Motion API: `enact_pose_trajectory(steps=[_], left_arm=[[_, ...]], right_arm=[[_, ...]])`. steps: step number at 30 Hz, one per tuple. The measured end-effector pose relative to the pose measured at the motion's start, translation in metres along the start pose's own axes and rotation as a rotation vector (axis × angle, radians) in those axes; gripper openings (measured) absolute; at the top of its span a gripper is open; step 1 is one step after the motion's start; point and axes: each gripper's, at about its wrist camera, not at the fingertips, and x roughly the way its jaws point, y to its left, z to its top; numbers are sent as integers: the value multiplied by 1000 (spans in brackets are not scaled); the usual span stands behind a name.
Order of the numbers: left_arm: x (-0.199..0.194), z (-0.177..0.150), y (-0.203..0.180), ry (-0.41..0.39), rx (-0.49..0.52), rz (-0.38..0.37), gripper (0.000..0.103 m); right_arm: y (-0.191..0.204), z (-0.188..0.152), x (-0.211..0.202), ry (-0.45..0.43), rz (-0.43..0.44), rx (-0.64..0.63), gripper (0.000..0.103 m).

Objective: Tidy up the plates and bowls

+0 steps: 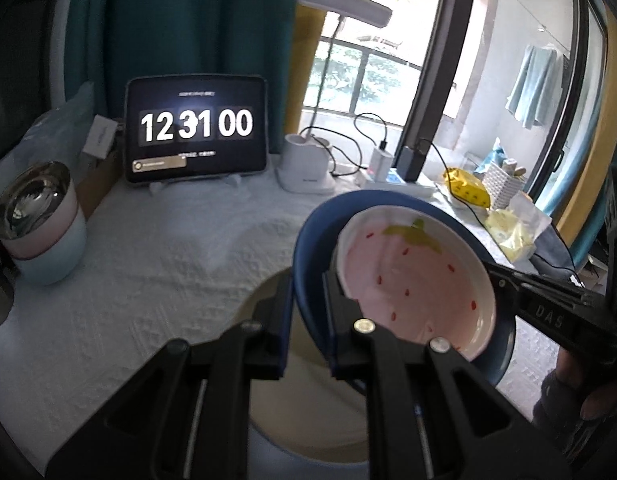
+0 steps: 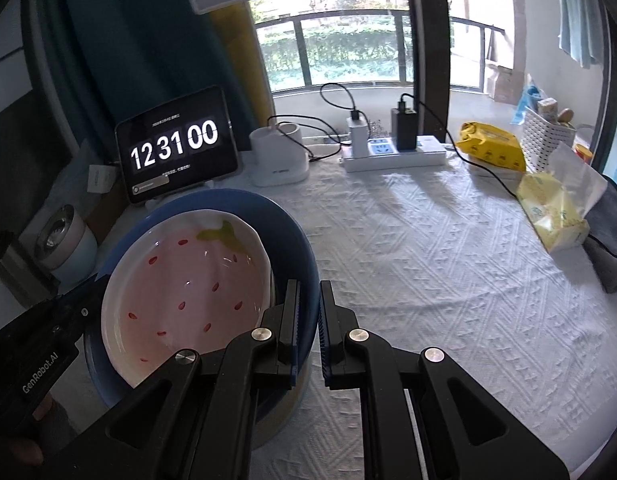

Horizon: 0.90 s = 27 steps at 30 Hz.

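A pink strawberry-pattern dish (image 1: 416, 280) (image 2: 184, 280) lies inside a blue bowl (image 1: 308, 264) (image 2: 288, 240), held tilted above a cream plate (image 1: 304, 412) (image 2: 280, 416) on the table. My left gripper (image 1: 308, 320) is shut on the blue bowl's rim. My right gripper (image 2: 308, 320) is shut on the bowl's opposite rim; it also shows in the left wrist view (image 1: 504, 280). Stacked cups, pink over light blue (image 1: 40, 224) (image 2: 68, 244), stand at the far left.
A tablet clock (image 1: 196, 128) (image 2: 176, 148), a white lamp base (image 1: 306, 164) (image 2: 278, 154), a power strip with chargers (image 2: 392, 152), yellow packets (image 2: 492, 146), a tissue pack (image 2: 556, 208) and a white basket (image 2: 544, 140) line the back and right of the white tablecloth (image 2: 428, 280).
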Motion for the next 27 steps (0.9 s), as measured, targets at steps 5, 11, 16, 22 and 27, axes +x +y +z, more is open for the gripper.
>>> enact_pose_trajectory(steps=[5, 11, 16, 22, 27], left_arm=[[0, -2, 12, 8, -9, 20, 13], [5, -5, 22, 25, -22, 38, 13], [8, -8, 27, 37, -30, 42, 13], [9, -9, 28, 40, -30, 42, 13], [13, -10, 27, 52, -13, 52, 14]], right_arm=[[11, -2, 9, 18, 12, -12, 11], [21, -5, 20, 42, 23, -18, 11], [24, -7, 28, 59, 29, -21, 11], [25, -5, 30, 66, 33, -25, 11], [23, -5, 31, 74, 33, -20, 13]])
